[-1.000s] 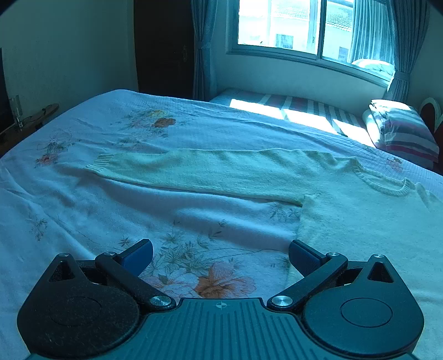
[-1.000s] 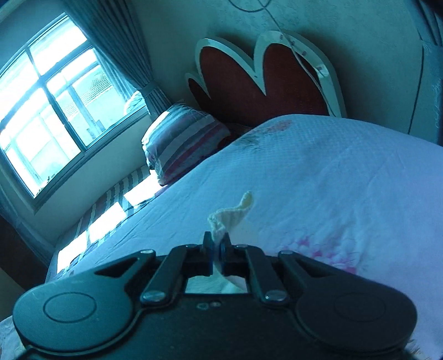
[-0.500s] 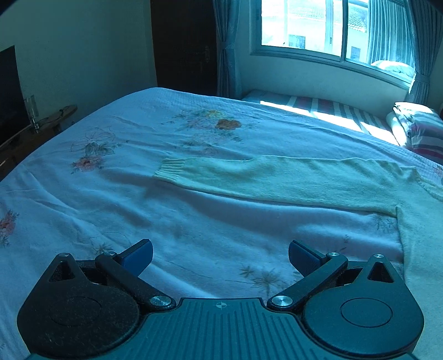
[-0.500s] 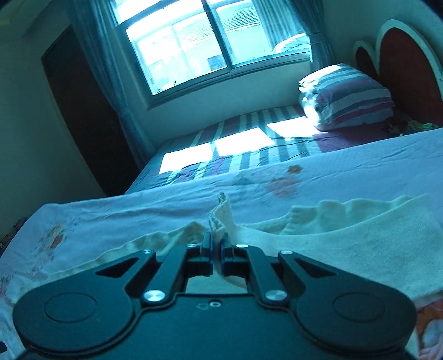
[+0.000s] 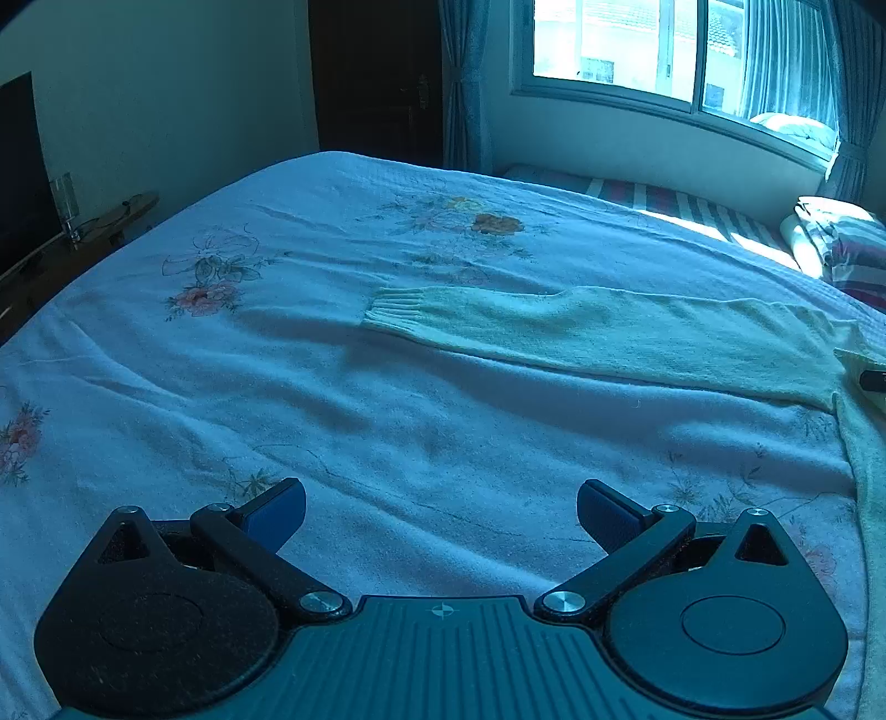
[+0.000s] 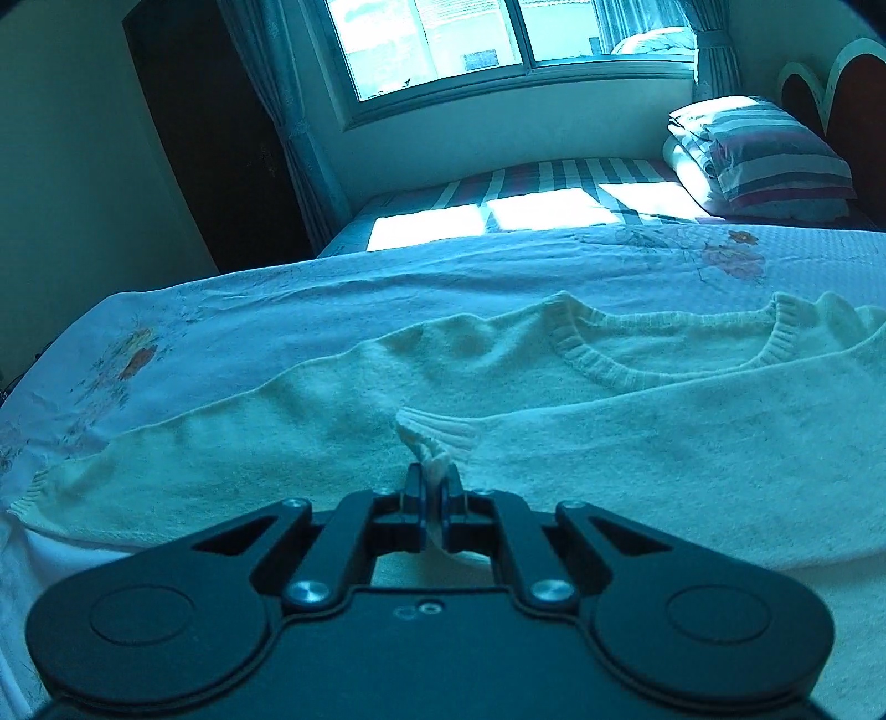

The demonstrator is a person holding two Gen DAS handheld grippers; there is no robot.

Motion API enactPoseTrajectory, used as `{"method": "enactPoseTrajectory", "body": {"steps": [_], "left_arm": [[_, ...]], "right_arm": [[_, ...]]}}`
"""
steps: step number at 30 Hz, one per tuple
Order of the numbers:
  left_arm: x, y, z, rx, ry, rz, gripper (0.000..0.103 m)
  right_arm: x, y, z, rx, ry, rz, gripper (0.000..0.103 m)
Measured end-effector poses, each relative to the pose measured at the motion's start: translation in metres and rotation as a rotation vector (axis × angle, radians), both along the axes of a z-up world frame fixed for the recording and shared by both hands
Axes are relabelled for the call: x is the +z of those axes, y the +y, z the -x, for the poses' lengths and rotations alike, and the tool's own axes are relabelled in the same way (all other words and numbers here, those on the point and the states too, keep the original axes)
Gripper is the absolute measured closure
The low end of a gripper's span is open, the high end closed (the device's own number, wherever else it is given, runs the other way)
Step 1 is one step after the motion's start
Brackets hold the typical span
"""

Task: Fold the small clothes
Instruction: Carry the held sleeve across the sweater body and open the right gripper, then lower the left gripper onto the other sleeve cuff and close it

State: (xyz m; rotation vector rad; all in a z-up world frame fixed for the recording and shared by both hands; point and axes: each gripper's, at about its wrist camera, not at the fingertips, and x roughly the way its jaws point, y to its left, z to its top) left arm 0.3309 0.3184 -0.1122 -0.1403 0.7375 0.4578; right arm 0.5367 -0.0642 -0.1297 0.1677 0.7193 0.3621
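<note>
Bedroom w/ window (image 6: 437, 44); cream sweater (image 6: 637, 443) spread on floral bed (image 5: 277, 387). Right gripper (image 6: 434, 498) jaws clenched on sleeve cuff (image 6: 437, 435), over sweater body. Left gripper (image 5: 441, 512) jaws released, above bedspread.

Left gripper (image 5: 441, 512): black linkage arms, blue pads, silver screws, ribbed housing; right gripper (image 6: 434, 495): black, silver screws.

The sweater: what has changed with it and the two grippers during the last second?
The right gripper, still shut on one sleeve cuff, swung from facing the headboard and carried it over the sweater body. The left gripper stayed open, empty; the other sleeve still lies flat.
</note>
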Motion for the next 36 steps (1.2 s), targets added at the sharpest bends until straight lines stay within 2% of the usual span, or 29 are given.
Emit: {"method": "enactPoseTrajectory", "body": {"steps": [3, 6, 8, 12, 14, 15, 16, 18, 23, 25, 27, 30, 31, 32, 33, 36], "left_arm": [[0.002, -0.006, -0.004, -0.019, -0.005, 0.008, 0.0], [0.006, -0.017, -0.009, -0.045, -0.012, 0.006, 0.0], [0.009, -0.024, -0.013, -0.061, -0.016, 0.006, 0.0], [0.017, -0.042, -0.025, -0.09, -0.032, 0.021, 0.0], [0.021, -0.054, -0.035, -0.115, -0.053, 0.04, 0.0], [0.023, -0.062, -0.044, -0.133, -0.064, 0.051, 0.0], [0.024, -0.072, -0.052, -0.154, -0.08, 0.065, 0.0], [0.026, -0.094, -0.074, -0.212, -0.112, 0.091, 0.0], [0.025, -0.161, -0.137, -0.373, -0.147, 0.136, 0.0], [0.02, -0.183, -0.161, -0.419, -0.141, 0.152, 0.0], [0.011, -0.202, -0.183, -0.448, -0.102, 0.156, 0.0], [0.004, -0.221, -0.2, -0.461, -0.074, 0.138, 0.001], [0.002, -0.226, -0.204, -0.469, -0.07, 0.136, 0.007], [0.0, -0.229, -0.208, -0.473, -0.054, 0.137, 0.025], [-0.004, -0.232, -0.212, -0.483, -0.032, 0.148, 0.031], [-0.011, -0.241, -0.217, -0.484, -0.022, 0.144, 0.032]], "right_arm": [[-0.004, 0.007, -0.001, -0.008, 0.01, -0.003, 0.096], [-0.011, 0.013, -0.003, -0.001, 0.038, -0.034, 0.088], [-0.017, 0.021, -0.002, 0.042, 0.056, -0.063, 0.088], [-0.015, 0.033, 0.005, 0.111, 0.045, -0.088, 0.088], [-0.003, 0.029, 0.016, 0.139, -0.001, -0.126, 0.084], [0.004, 0.022, 0.023, 0.138, -0.026, -0.133, 0.085], [0.009, 0.013, 0.028, 0.126, -0.037, -0.131, 0.088], [0.018, -0.014, 0.037, 0.064, -0.063, -0.092, 0.088], [0.032, -0.134, 0.05, -0.191, -0.095, 0.013, 0.084], [0.032, -0.186, 0.051, -0.305, -0.079, 0.013, 0.079], [0.028, -0.228, 0.048, -0.38, -0.048, 0.005, 0.079], [0.018, -0.261, 0.045, -0.414, -0.033, 0.005, 0.079], [0.014, -0.266, 0.044, -0.412, -0.028, 0.005, 0.08], [0.009, -0.27, 0.042, -0.405, -0.022, 0.0, 0.081], [0.005, -0.272, 0.04, -0.393, -0.018, -0.003, 0.083], [-0.006, -0.272, 0.035, -0.377, -0.007, 0.001, 0.085]]}}
